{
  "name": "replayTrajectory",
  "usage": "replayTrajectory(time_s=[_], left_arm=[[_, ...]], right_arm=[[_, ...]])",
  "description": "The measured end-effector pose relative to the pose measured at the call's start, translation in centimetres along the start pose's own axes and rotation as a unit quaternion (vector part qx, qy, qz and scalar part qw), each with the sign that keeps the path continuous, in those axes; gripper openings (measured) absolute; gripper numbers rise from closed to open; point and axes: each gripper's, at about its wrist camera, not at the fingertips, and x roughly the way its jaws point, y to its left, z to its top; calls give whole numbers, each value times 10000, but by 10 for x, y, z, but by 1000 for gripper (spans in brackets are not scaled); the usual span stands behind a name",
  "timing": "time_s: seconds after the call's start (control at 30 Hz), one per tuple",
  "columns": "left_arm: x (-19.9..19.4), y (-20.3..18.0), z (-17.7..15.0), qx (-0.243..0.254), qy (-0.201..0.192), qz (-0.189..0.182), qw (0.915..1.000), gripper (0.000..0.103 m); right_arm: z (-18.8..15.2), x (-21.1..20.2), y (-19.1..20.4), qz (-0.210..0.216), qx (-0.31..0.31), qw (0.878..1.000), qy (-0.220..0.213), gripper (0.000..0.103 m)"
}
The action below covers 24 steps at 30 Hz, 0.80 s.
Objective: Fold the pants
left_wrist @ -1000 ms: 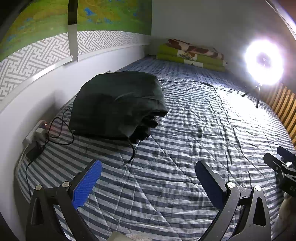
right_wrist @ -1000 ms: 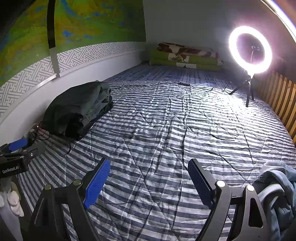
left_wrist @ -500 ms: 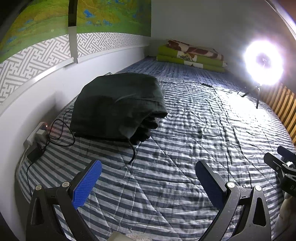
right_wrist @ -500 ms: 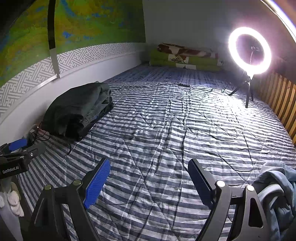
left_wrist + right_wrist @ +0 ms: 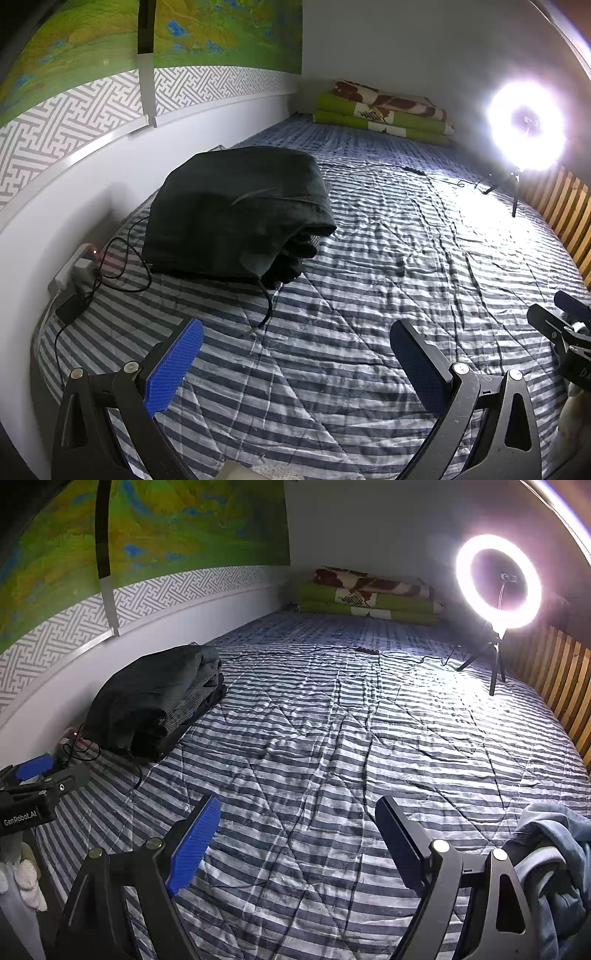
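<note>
Almost nothing has shifted since a second ago: both grippers hover as before, and the dark stack sits a shade lower in my left view.

Item, nearest: left gripper point(image 5: 295, 354), jaws wide apart, nothing between them, held over the striped bedspread point(image 5: 369, 295). Item: right gripper point(image 5: 297, 830), jaws likewise spread and empty, over the same cover. Each gripper shows at the edge of the other's view.

Item: blue-grey garment point(image 5: 554, 853), crumpled at the near right edge of the bed, just beside my right gripper's outer finger and partly hidden behind it; I cannot tell whether it touches. It may be the pants to fold, but I cannot confirm that.

Item: folded dark pants stack point(image 5: 236, 210), ahead and left of my left gripper, well apart from it, lying against the wall side of the bed; a drawstring trails from it toward me. Item: power strip point(image 5: 74, 269) with black cables, just left of the stack.

Item, far: ring light point(image 5: 498, 581) on a tripod, lit, right side. Item, farthest: folded green bedding point(image 5: 369, 598) at the head of the bed.
</note>
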Motion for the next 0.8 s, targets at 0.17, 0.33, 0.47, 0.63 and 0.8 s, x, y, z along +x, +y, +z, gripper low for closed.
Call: replayTrajectory(time_s=[0.17, 0.33, 0.47, 0.63, 0.8], left_arm=[[0, 2, 1, 1, -4, -18, 10000, 103], [0, 2, 1, 25, -2, -60, 10000, 103], [1, 2, 2, 33, -3, -66, 10000, 103], [0, 2, 1, 29, -2, -63, 10000, 103], [1, 2, 1, 54, 1, -69, 10000, 103]], right_arm=[[0, 0, 0, -6, 1, 10000, 2, 83], [0, 0, 1, -8, 0, 10000, 5, 83], [0, 0, 0, -6, 2, 10000, 14, 83], [0, 0, 1, -8, 5, 10000, 13, 83], [0, 0, 1, -9, 0, 10000, 14, 83]])
